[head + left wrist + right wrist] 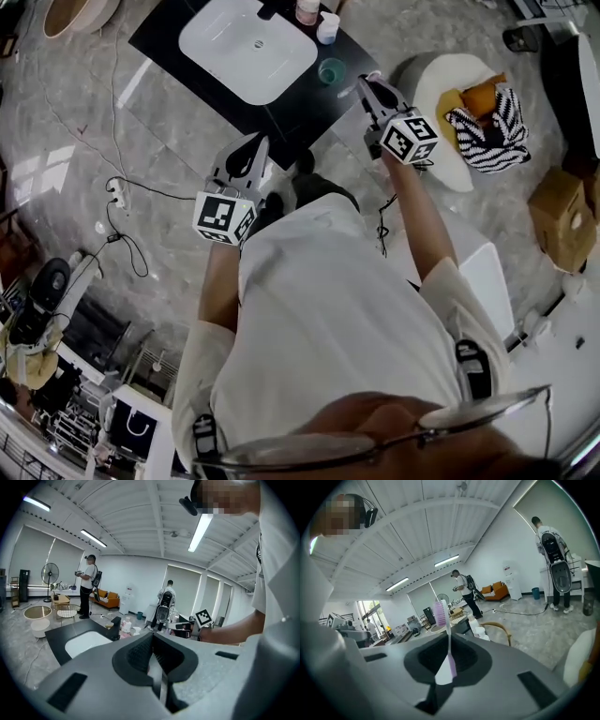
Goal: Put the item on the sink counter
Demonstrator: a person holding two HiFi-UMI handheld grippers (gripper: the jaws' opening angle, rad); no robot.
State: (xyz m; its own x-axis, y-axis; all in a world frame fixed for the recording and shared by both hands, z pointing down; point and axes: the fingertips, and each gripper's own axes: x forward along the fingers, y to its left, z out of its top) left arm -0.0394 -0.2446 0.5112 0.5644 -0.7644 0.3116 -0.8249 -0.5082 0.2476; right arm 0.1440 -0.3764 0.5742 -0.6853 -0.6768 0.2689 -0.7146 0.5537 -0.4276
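My right gripper (369, 86) is shut on a white and purple toothbrush (440, 613), which stands upright between its jaws with the bristle head on top. It hovers at the right end of the black sink counter (169, 42), close to a teal cup (330, 70). The white basin (248, 47) is set into the counter. My left gripper (247, 156) is shut with nothing in it and hangs in front of the counter's near edge. In the left gripper view, the counter (63, 637) and basin (86, 644) lie ahead on the left.
Two small bottles (317, 19) stand at the counter's back right. A white round seat (441, 89) at the right holds a striped bag (487, 122) and an orange item. A cardboard box (562, 216) and floor cables (117, 192) lie around. Other people stand in the room.
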